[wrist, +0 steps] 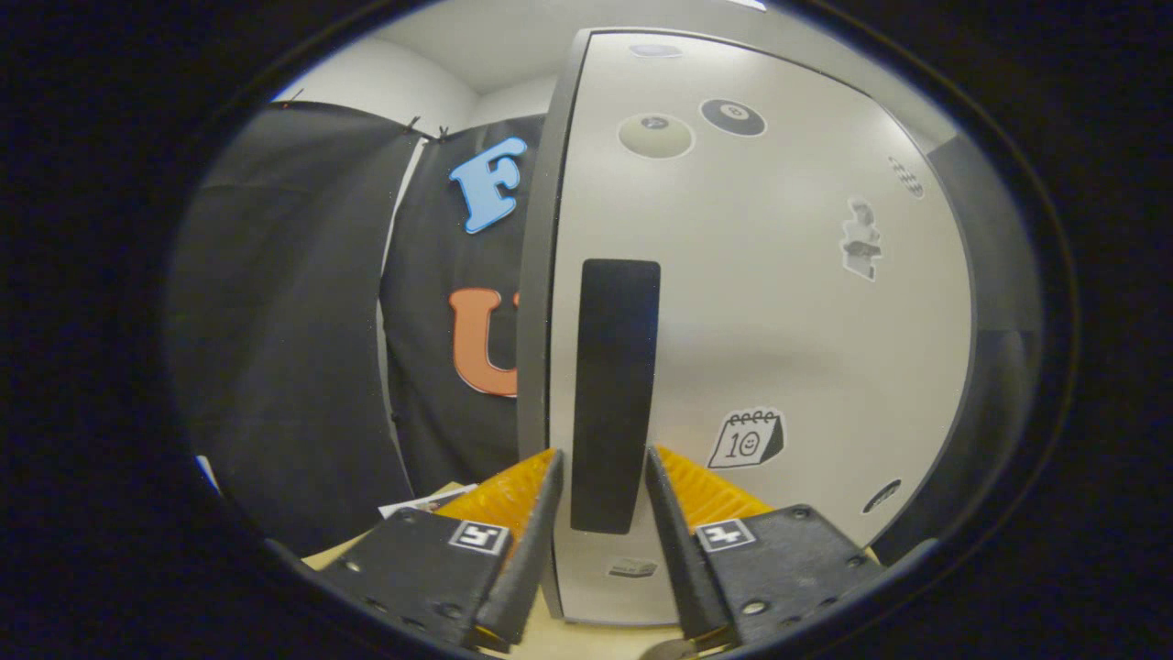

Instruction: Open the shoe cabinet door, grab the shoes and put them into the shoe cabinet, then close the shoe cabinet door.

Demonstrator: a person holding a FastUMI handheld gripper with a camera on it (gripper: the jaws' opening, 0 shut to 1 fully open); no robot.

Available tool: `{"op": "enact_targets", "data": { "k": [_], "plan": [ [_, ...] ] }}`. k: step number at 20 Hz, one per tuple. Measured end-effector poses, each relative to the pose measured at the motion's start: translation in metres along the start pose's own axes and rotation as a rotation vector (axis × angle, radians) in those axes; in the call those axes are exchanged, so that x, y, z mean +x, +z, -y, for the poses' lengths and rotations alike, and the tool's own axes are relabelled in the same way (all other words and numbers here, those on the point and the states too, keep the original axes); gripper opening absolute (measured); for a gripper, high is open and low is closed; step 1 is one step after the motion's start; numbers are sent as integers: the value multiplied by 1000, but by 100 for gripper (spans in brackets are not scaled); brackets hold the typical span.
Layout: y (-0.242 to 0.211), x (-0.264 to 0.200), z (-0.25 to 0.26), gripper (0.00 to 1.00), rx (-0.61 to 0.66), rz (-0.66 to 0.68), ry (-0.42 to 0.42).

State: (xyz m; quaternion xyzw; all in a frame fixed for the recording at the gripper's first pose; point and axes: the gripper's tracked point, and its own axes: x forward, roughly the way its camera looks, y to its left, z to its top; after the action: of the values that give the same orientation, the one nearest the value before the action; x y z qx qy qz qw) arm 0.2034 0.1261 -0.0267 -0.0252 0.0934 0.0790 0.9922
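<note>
The hand-held gripper (600, 477) stands spread, its two fingers either side of the dark upright handle (614, 394) on the shoe cabinet door (779, 312), neither clearly pressing it; the pale, stickered door is right ahead, the cabinet standing on the tabletop (586, 637)

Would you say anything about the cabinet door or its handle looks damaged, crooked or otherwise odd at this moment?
Nothing stands out. The cabinet door looks intact, with stickers scattered over it, and its dark handle runs straight down the panel. The gripper is open, one finger on each side of the handle, not yet pressing on it.
</note>
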Motion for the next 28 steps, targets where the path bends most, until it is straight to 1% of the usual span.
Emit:
{"op": "enact_targets", "data": {
  "k": [2, 3, 6, 12, 16, 22, 28],
  "plan": [
    [-5, 3, 3, 49, -14, -17, -16],
    [-6, 3, 3, 40, -14, -23, -7],
    [-7, 0, 4, 34, 29, -49, 44],
    [-9, -15, 4, 32, 13, -66, 132],
    [-11, -38, 3, 32, -9, -65, 202],
    [-13, -59, 9, 30, -19, -43, 302],
    [-18, -77, 27, 30, -39, -8, 370]
  ]
}}
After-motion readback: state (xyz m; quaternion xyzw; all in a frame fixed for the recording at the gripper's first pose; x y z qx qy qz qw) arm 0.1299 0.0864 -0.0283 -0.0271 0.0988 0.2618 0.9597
